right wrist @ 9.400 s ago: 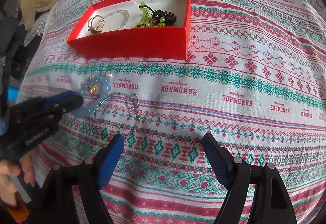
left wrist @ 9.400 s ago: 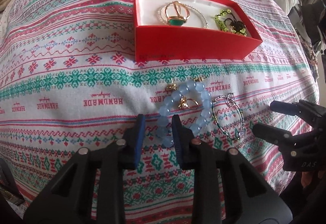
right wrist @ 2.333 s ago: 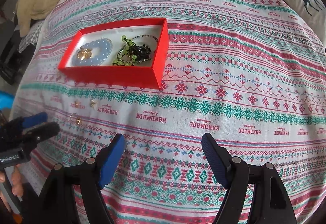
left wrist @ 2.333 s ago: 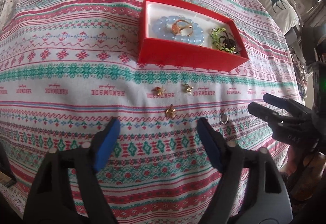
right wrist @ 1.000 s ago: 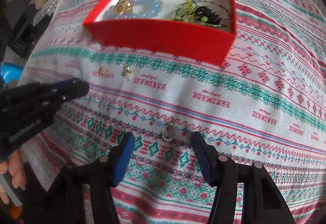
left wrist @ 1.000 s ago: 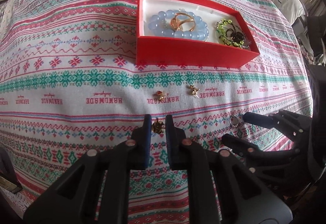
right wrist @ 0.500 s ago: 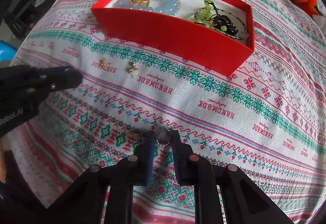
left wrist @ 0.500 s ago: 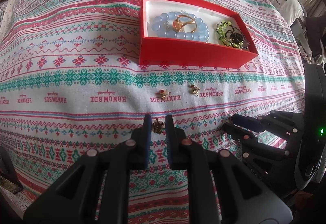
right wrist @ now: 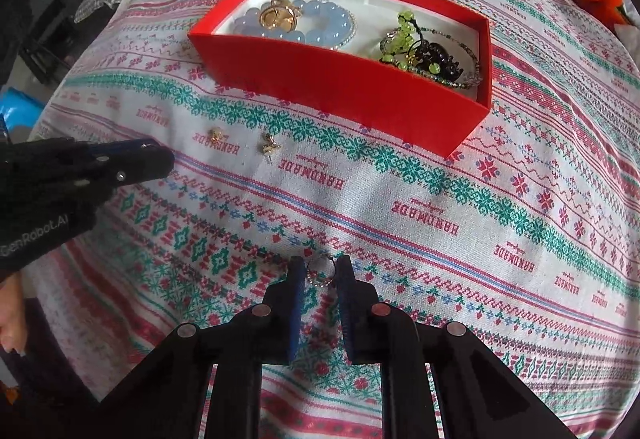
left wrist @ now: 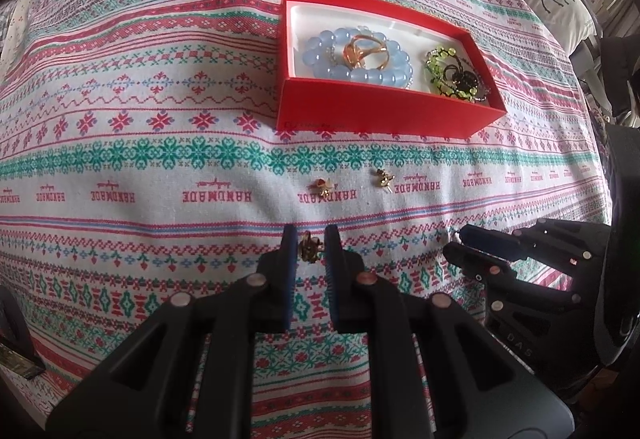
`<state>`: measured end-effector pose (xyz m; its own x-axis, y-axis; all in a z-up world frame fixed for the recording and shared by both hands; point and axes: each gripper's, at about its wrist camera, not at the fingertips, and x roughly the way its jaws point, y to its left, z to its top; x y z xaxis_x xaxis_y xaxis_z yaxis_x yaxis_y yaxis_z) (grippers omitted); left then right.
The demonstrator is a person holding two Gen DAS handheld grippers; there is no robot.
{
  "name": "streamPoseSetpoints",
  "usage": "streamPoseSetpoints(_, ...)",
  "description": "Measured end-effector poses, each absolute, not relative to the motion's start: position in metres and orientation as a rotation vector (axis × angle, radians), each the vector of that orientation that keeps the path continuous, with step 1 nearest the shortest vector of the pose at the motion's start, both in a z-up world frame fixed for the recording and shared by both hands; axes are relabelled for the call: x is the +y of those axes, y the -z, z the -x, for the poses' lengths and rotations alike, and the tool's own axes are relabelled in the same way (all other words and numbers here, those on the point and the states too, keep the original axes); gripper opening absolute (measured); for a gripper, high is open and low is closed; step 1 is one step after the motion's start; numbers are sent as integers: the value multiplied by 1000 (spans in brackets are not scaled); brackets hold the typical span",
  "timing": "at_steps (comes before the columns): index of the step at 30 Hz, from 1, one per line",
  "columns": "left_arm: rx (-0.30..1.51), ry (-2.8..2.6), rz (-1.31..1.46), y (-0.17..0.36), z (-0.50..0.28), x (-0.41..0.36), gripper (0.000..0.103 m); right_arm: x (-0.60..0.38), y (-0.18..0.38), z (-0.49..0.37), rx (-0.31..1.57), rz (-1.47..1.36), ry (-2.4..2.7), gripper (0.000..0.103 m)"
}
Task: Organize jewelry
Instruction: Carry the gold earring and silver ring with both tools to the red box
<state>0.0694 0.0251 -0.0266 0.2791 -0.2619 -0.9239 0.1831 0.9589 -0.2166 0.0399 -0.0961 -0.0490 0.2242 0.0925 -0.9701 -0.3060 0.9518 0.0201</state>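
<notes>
While left tongs (left wrist: pixel 311 245) pinch gold earring (left wrist: pixel 309 246), right tongs (right wrist: pixel 320 271) pinch silver ring (right wrist: pixel 321 273).

- cloth (left wrist: pixel 160 127) is matt woven fabric with a printed pattern
- box (left wrist: pixel 384 111) looks like smooth red card, white liner
- beads (left wrist: pixel 320 55) glossy, kinda glassy blue
- rings (left wrist: pixel 362 51) shiny gold metal
- grippers (left wrist: pixel 310 251) matt black plastic, blue pads (left wrist: pixel 289 259)
</notes>
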Motion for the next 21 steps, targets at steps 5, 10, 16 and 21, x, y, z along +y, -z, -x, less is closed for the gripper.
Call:
streamPoseSetpoints(5,1245,302,78,22,-70,28,15,-102,39,-41,1301,156,-283,16)
streamPoseSetpoints(10,1230,308,90,16,-70,29,15,-111,29,-43,1288,133,-287,16)
streamPoseSetpoints(16,1205,328,101,8,-66,29,15,-123,9,-43,1263,104,-297,16)
streamPoseSetpoints(21,1175,338,112,-2,-66,31,15,-131,0,-39,1236,76,-300,16)
